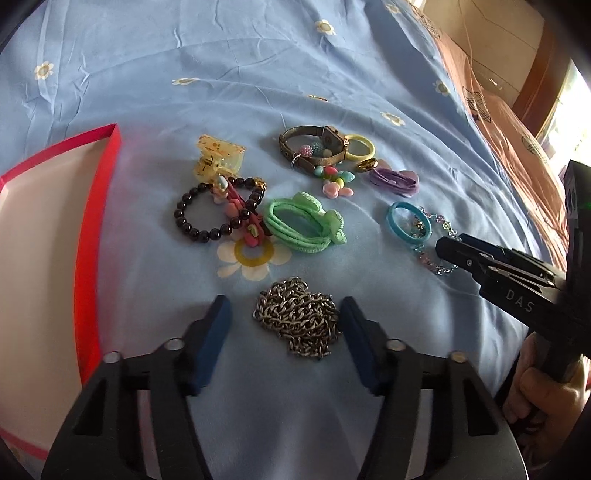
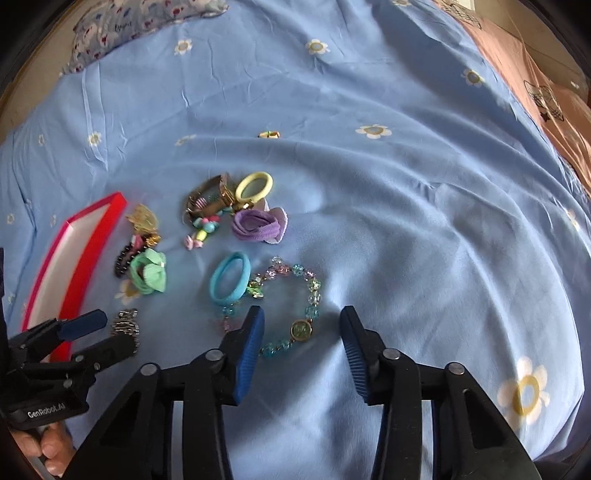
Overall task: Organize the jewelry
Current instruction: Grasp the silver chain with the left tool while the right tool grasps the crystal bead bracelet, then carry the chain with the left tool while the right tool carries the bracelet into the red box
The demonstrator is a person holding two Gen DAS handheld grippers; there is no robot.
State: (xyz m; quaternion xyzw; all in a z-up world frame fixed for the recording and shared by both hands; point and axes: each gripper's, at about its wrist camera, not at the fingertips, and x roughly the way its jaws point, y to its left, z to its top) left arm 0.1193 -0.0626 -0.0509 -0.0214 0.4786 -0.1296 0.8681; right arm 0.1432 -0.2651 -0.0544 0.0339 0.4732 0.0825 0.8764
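Observation:
A silver chain [image 1: 297,321] lies bunched between the open fingers of my left gripper [image 1: 285,317]; it also shows in the right wrist view [image 2: 126,325]. A pastel bead bracelet [image 2: 295,314] with a round charm lies between the open fingers of my right gripper [image 2: 302,325]. A red-rimmed box [image 1: 92,229] stands at the left, and shows in the right wrist view [image 2: 85,254]. A black bead bracelet [image 1: 207,214], green hair ties [image 1: 306,225], a blue hair tie [image 2: 229,278], a purple hair tie [image 2: 256,225], a yellow hair tie [image 2: 254,186], a watch [image 1: 314,147] and a yellow clip [image 1: 218,158] lie on the sheet.
All lies on a wrinkled blue bedsheet [image 2: 406,184] with daisy prints. A pink blanket [image 1: 517,140] lies along the right side. A patterned pillow [image 2: 140,22] is at the far left. A small gold piece [image 2: 269,134] lies apart, farther back.

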